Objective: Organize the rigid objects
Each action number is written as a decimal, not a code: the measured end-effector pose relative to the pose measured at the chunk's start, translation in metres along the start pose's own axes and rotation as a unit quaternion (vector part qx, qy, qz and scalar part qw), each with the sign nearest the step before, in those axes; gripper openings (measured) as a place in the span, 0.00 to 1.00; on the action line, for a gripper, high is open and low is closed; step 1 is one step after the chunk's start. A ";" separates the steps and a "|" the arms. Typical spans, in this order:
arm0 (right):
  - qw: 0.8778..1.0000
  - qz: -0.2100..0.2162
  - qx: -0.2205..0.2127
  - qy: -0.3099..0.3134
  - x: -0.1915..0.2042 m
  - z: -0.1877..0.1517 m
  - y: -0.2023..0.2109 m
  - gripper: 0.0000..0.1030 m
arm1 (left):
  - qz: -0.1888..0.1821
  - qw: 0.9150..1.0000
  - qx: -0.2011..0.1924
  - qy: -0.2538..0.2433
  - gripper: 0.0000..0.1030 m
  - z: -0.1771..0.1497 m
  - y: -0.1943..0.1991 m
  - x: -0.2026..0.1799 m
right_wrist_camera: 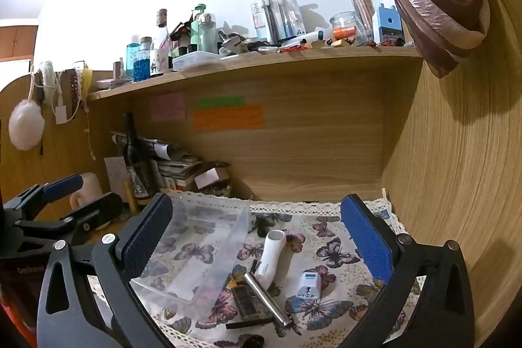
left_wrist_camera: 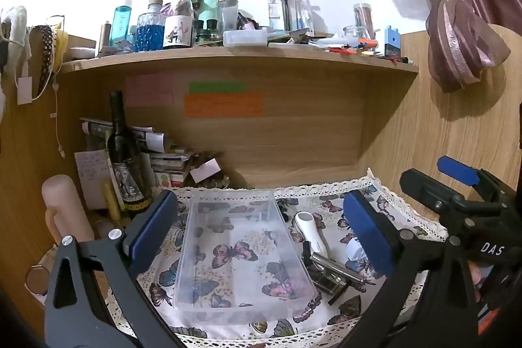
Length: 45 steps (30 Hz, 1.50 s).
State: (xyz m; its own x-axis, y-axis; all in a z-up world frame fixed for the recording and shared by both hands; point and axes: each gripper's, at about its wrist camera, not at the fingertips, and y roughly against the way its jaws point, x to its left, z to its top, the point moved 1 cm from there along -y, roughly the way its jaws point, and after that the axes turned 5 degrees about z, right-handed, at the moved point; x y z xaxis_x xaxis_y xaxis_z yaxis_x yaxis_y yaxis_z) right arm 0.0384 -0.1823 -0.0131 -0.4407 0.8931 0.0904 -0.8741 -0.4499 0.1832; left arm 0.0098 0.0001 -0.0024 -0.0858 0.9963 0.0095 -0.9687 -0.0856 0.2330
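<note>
A clear plastic bin (left_wrist_camera: 241, 253) lies empty on the butterfly cloth (left_wrist_camera: 326, 204), between the fingers of my open left gripper (left_wrist_camera: 261, 234). Right of the bin lie a white curved device (left_wrist_camera: 310, 232), a metal clip tool (left_wrist_camera: 329, 273) and a small white-blue adapter (left_wrist_camera: 354, 251). In the right wrist view my open right gripper (right_wrist_camera: 257, 240) hovers over the white device (right_wrist_camera: 272, 260), the metal tool (right_wrist_camera: 266, 299), the adapter (right_wrist_camera: 308, 282) and the bin (right_wrist_camera: 195, 253). Both grippers hold nothing.
A dark wine bottle (left_wrist_camera: 122, 158), stacked papers and boxes (left_wrist_camera: 169, 162) and a pink cylinder (left_wrist_camera: 65, 211) crowd the left of the desk. A cluttered shelf (left_wrist_camera: 235, 56) of bottles hangs above. Wooden panel (right_wrist_camera: 456, 185) and tied curtain (left_wrist_camera: 463, 31) bound the right.
</note>
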 end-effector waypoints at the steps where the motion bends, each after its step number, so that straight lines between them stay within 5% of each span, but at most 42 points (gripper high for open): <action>1: 1.000 0.000 0.004 -0.001 0.000 0.000 0.000 1.00 | 0.000 1.000 0.000 0.000 1.00 0.000 0.000 0.000; 45: 1.000 -0.006 0.009 -0.002 -0.009 -0.003 -0.002 1.00 | -0.003 1.000 0.002 -0.007 1.00 0.000 -0.013 -0.004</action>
State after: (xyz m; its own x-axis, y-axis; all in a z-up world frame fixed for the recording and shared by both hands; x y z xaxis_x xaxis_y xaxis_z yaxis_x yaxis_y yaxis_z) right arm 0.0439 -0.1892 -0.0168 -0.4284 0.8988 0.0926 -0.8757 -0.4383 0.2024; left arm 0.0229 -0.0028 -0.0051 -0.0772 0.9968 0.0215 -0.9684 -0.0801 0.2362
